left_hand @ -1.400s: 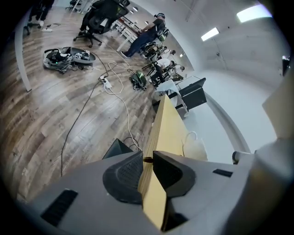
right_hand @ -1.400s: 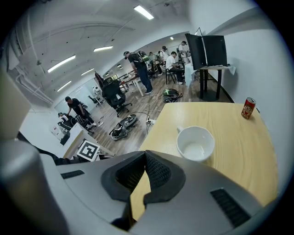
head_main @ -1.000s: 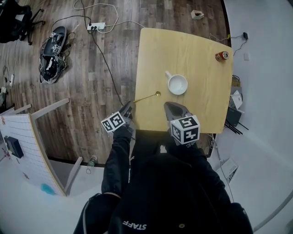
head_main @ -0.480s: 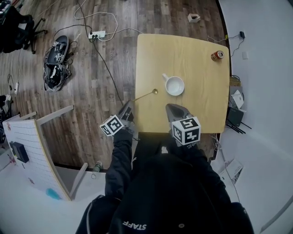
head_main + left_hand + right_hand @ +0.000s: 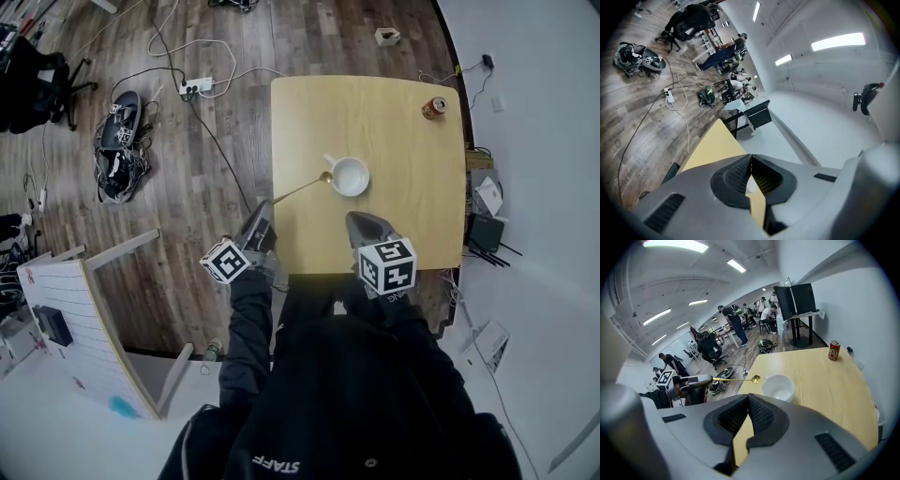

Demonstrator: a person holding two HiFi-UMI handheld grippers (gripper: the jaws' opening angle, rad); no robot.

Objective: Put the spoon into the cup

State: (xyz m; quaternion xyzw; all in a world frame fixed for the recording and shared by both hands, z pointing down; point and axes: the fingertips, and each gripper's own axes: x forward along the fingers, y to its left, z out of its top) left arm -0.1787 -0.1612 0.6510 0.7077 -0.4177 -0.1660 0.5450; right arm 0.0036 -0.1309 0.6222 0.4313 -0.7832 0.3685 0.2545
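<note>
Left fingers (image 5: 733, 178): pressed together, clamped on the thin end of the spoon's (image 5: 300, 189) handle; the right gripper view shows the handle sticking straight out of their tips.
Right fingers (image 5: 761, 416): closed tip to tip, with nothing between them.
Left gripper (image 5: 265, 214): held in the air at the desk's (image 5: 394, 131) left edge, partly over the wooden floor (image 5: 187, 141), pointing toward the cup (image 5: 350, 175).
Right gripper (image 5: 353, 218): over the near part of the desk, short of the cup and apart from it.
Spoon: gold-coloured and raised clear of the desk. Its bowl reaches out to the cup and sits just beside the rim on the handle side, not inside. Whether it touches the cup cannot be told.
Cup: white, upright and empty, near the middle of the desk, with its handle turned to the far left.
Can (image 5: 433, 108): red, upright at the desk's far right corner, well apart from the cup.
Desk: light wood.
</note>
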